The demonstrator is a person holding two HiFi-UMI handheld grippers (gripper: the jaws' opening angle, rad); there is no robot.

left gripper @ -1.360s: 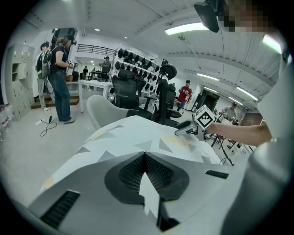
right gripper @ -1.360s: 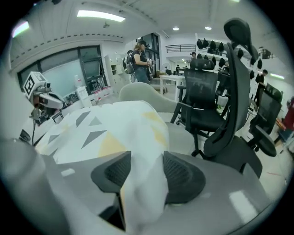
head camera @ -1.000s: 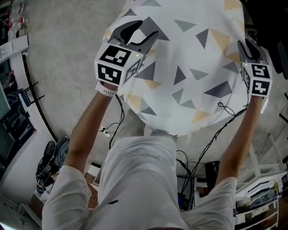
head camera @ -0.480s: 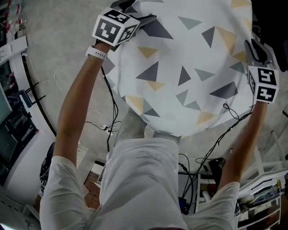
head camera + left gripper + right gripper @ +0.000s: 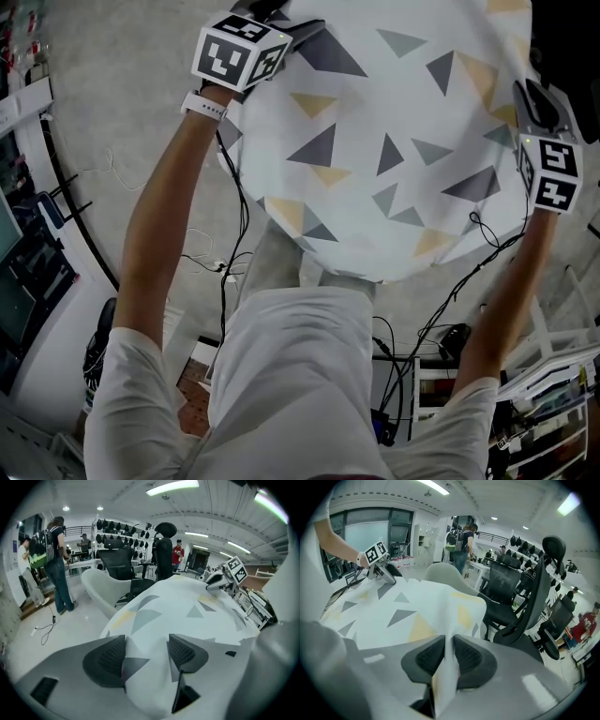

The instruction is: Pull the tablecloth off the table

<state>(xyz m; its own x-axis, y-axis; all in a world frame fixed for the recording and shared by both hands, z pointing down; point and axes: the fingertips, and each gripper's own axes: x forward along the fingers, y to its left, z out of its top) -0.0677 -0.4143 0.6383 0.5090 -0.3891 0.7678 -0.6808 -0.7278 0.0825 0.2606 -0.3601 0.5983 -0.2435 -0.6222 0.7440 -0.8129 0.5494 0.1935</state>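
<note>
A white tablecloth (image 5: pixel 375 141) with grey and yellow triangles covers a round table. My left gripper (image 5: pixel 286 21) reaches to the cloth's far left edge. In the left gripper view a loose fold of the tablecloth (image 5: pixel 145 634) bulges between the wide-apart pads (image 5: pixel 110 660) of my left gripper (image 5: pixel 146 651); its jaws are closing and are not clamped on the fold. My right gripper (image 5: pixel 536 98) is at the right edge. In the right gripper view the right gripper (image 5: pixel 449 656) is pinched on a raised ridge of the tablecloth (image 5: pixel 393 611), its jaws still tightening.
Black cables (image 5: pixel 234 253) trail from both grippers over the grey floor. Shelving with clutter (image 5: pixel 553 412) stands at the lower right. Black office chairs (image 5: pixel 520 597) and a white chair (image 5: pixel 101 585) stand close to the table. People stand further off (image 5: pixel 56 564).
My left gripper left the near-left part of the cloth and moved up to its far left edge, arm stretched. The right gripper stayed at the right edge.
</note>
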